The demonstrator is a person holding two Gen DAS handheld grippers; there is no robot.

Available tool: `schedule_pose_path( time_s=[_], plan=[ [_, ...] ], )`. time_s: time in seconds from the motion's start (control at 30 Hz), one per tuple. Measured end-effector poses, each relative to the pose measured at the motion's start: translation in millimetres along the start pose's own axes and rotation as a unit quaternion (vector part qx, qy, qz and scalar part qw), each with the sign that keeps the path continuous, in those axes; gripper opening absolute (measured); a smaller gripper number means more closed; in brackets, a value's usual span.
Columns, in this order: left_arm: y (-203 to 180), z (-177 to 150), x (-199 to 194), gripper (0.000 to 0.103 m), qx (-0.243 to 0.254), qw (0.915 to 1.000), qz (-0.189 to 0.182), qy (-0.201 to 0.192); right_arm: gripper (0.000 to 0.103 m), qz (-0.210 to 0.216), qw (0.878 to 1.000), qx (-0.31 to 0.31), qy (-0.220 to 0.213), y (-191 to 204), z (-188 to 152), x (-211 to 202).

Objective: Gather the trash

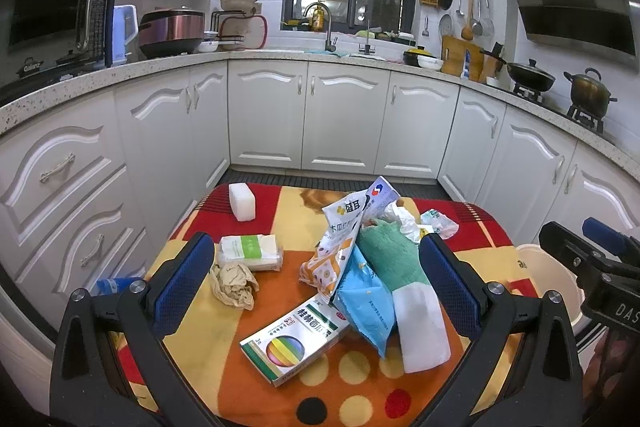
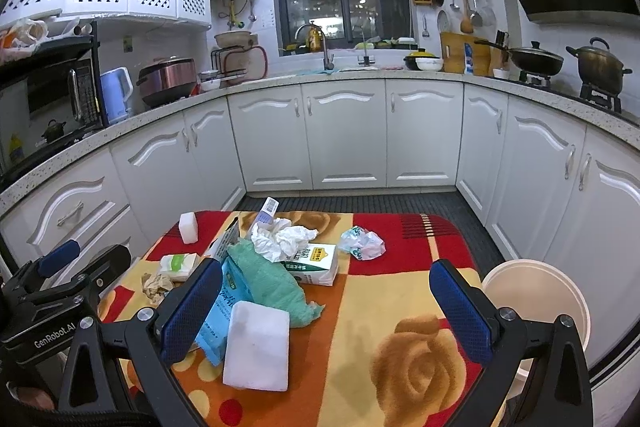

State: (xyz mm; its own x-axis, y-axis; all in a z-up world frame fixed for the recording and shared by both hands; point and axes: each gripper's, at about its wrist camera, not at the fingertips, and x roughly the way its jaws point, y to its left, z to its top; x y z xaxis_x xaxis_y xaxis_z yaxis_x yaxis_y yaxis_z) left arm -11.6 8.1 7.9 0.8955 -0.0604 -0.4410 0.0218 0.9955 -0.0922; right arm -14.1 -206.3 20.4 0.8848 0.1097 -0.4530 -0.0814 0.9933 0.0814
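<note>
Both grippers hang over the near edge of a small table (image 2: 400, 291) under a bright patterned blanket. The left gripper (image 1: 316, 279) is spread wide with nothing between its pads, and so is the right gripper (image 2: 326, 307).

The trash lies in a heap toward the table's left and middle: a box (image 1: 294, 343) with a rainbow ball near the near edge, a blue packet (image 1: 366, 303), a green cloth (image 2: 268, 283), a white sponge (image 2: 256, 345) touching the cloth, an orange-white bag (image 1: 336, 247), a crumpled brown paper (image 1: 234, 285) just beside a tissue pack (image 1: 250, 251).

Farther back – a white tissue wad (image 2: 280, 239), a carton (image 2: 316, 263), a crumpled wrapper (image 2: 362, 243), and a white block (image 2: 189, 227) at the far left corner.

A cream bin (image 2: 536, 307) stands off the right edge.
</note>
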Motion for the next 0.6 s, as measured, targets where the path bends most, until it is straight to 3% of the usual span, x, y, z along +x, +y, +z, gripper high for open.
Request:
schedule_pose_path(
  time_s=[0.6],
  plan=[
    [1.7,1.7,0.9,0.102,0.001,1.0,0.002,-0.003,0.102,-0.001,1.0,0.003,0.001,-2.1,1.8,-1.2]
  ],
)
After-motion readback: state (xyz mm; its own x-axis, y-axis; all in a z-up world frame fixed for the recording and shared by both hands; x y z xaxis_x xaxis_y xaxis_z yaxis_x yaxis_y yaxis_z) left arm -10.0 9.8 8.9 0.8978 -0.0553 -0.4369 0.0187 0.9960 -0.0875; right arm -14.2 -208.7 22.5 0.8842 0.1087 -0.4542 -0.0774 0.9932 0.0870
